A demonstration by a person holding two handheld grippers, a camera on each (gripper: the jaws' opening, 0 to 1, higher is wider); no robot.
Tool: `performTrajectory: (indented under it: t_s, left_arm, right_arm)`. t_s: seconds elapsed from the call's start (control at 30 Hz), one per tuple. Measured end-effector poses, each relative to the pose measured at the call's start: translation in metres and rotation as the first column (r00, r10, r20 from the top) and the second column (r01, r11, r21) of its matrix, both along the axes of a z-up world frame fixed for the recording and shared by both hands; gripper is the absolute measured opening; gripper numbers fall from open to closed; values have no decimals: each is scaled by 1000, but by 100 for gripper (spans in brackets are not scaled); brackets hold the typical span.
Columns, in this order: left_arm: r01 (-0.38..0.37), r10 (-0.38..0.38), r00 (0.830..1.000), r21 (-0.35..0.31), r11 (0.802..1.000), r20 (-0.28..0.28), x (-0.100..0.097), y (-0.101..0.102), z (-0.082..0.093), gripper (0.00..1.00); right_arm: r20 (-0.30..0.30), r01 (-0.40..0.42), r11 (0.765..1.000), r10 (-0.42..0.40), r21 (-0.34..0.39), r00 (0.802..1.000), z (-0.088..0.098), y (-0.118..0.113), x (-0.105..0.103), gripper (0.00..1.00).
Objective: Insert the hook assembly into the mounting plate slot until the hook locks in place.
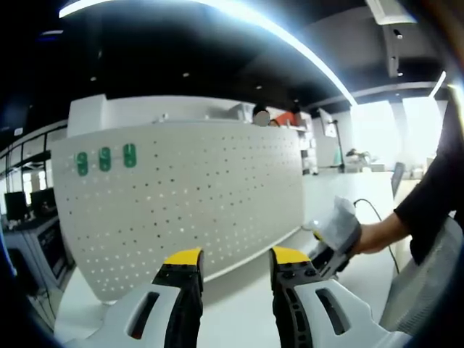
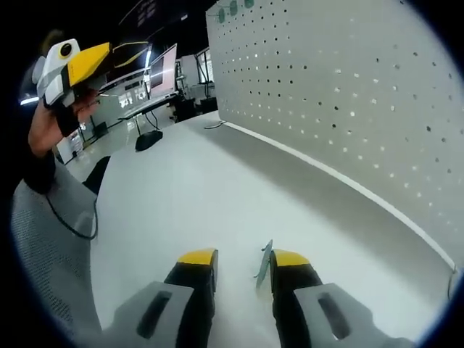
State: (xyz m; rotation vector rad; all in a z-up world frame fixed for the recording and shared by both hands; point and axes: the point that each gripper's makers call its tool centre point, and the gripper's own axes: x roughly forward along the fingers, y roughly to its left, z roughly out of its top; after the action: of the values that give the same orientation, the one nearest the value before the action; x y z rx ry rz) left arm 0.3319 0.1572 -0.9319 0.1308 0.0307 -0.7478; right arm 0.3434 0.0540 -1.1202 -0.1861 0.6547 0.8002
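White perforated metal makes up the curved mounting plate [image 1: 181, 210], which is seen standing upright on the white bench [image 1: 239, 304] in the left gripper view, with three green oval hooks [image 1: 105, 158] set in a row near its upper left corner. The left gripper [image 1: 235, 264], grey with yellow-tipped black jaws, is held in front of the plate's lower edge; its jaws are spread apart with nothing between them. To the right of the plate, the right gripper [image 1: 330, 239] is seen in a person's hand [image 1: 373, 235], a dark sleeve behind it and a black cable trailing over the bench. In the right gripper view, the plate [image 2: 341, 94] rises on the right side, its base meeting the bench [image 2: 196, 196] along a long edge, and the green hooks [image 2: 233, 9] are just visible at the top. The right gripper [image 2: 243, 272] is held low over the bench beside the plate, its jaws parted, and a small thin grey-green hook piece [image 2: 264, 264] is seen against the inner face of one jaw; whether it is gripped cannot be told. The left gripper [image 2: 72, 61] is seen held up, well away from the plate.
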Motion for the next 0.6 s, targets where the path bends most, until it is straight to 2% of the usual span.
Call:
performTrajectory:
  t_s: [0.4,0.6]
  left_arm:
    - [13,-13,1000,4,1000,-5,-2,-4,-1,36]
    - [21,-21,1000,8,1000,-7,-3,-6,-2,35]
  right_arm:
    - [16,41,999,-41,20,999,8,-15,-3,25]
    - [11,62,998,-62,26,998,7,-22,-7,20]
